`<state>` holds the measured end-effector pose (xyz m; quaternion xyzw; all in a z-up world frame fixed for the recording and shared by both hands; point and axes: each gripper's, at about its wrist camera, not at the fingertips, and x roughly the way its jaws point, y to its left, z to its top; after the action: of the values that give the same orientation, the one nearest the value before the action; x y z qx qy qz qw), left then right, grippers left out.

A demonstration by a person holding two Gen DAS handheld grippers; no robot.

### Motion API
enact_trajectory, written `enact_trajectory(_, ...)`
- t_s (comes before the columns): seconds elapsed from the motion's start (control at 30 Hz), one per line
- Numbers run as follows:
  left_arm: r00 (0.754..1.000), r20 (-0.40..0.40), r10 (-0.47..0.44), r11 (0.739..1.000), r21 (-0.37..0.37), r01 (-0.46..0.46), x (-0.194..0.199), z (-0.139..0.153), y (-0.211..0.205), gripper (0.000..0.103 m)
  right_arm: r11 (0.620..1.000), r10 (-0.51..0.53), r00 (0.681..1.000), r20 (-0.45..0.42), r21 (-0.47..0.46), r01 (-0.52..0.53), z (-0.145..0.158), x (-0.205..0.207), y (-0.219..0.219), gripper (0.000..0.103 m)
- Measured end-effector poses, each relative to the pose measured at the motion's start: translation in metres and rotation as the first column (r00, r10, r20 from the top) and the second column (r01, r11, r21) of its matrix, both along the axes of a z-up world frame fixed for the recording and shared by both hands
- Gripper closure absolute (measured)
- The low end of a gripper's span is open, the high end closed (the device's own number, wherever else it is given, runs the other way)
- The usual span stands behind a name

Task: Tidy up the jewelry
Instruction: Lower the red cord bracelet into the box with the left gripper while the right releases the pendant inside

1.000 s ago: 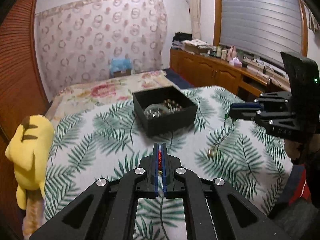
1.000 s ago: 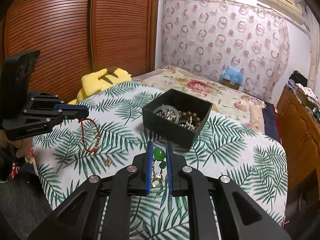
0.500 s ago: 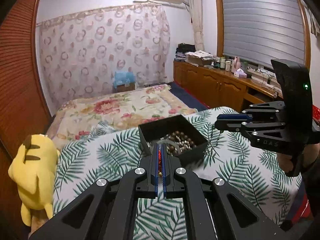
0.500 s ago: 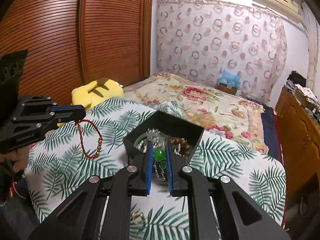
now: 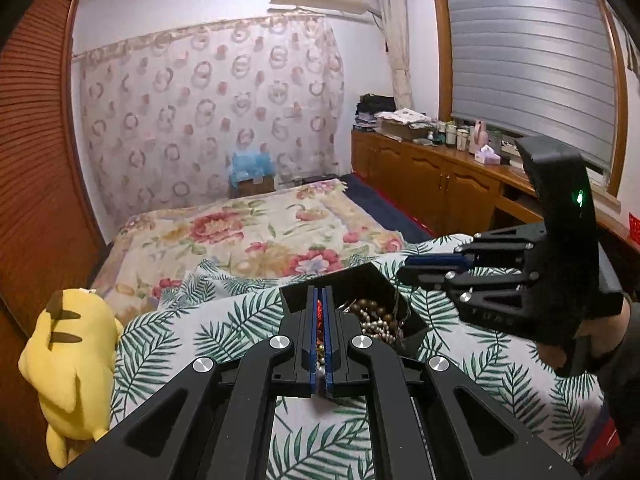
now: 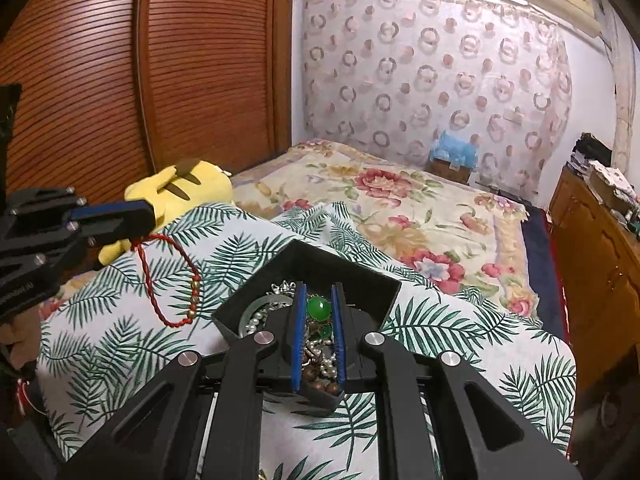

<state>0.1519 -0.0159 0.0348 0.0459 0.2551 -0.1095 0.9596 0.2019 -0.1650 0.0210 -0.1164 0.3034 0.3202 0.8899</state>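
Left gripper [image 5: 319, 300]: clenched on a red cord bracelet [image 6: 170, 280], loop hanging free below the pads, gold beads on one side. Right gripper [image 6: 319, 312]: pinched on a green bead pendant [image 6: 319, 308], fine chain trailing down, apparently into the box. Black open box [image 6: 360, 280] directly beneath both tips, resting on the palm-leaf cloth [image 6: 132, 344]; brown beads, pearls and a pale bangle inside. Yellow plush toy [image 5: 68, 356] at the cloth's left edge. Floral bedspread [image 5: 248, 236] beyond.
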Motion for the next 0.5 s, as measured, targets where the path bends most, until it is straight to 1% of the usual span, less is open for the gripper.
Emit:
enact_trajectory(0.2, 1.000, -0.003, 0.000, 1.000, 0.008, 0.000, 0.010, 0.000, -0.004, 0.101, 1.000, -0.024, 0.999, -0.023, 0.018, 0.024, -0.007, 0.011, -0.001, 0.088)
enact_trajectory(0.27, 1.000, -0.010, -0.001, 1.000, 0.013, 0.002, 0.016, -0.001, -0.008, 0.101, 0.999, -0.031, 0.999, -0.042, 0.028, 0.032, -0.011, 0.015, -0.003, 0.087)
enact_trajectory(0.3, 1.000, -0.014, -0.004, 1.000, 0.015, 0.004, 0.019, -0.003, -0.010, 0.101, 0.999, -0.031, 0.997, -0.064, 0.034, 0.033, -0.014, 0.019, -0.004, 0.087)
enact_trajectory(0.33, 1.000, -0.016, -0.004, 1.000, 0.016, 0.005, 0.021, -0.004, -0.011, 0.101, 0.999, -0.027, 0.997, -0.078, 0.036, 0.030, -0.017, 0.020, -0.005, 0.085)
enact_trajectory(0.37, 1.000, -0.020, -0.005, 1.000, 0.018, 0.005, 0.024, -0.005, -0.014, 0.101, 0.999, -0.022, 0.996, -0.084, 0.038, 0.025, -0.019, 0.021, -0.006, 0.076)
enact_trajectory(0.43, 1.000, -0.029, -0.007, 1.000, 0.020, 0.007, 0.030, -0.009, -0.017, 0.101, 0.999, -0.024, 0.996, -0.088, 0.042, 0.027, -0.022, 0.019, -0.010, 0.068)
enact_trajectory(0.5, 0.999, -0.038, -0.007, 1.000, 0.022, 0.008, 0.035, -0.013, -0.018, 0.101, 0.999, -0.027, 0.995, -0.093, 0.041, 0.031, -0.025, 0.018, -0.014, 0.067)
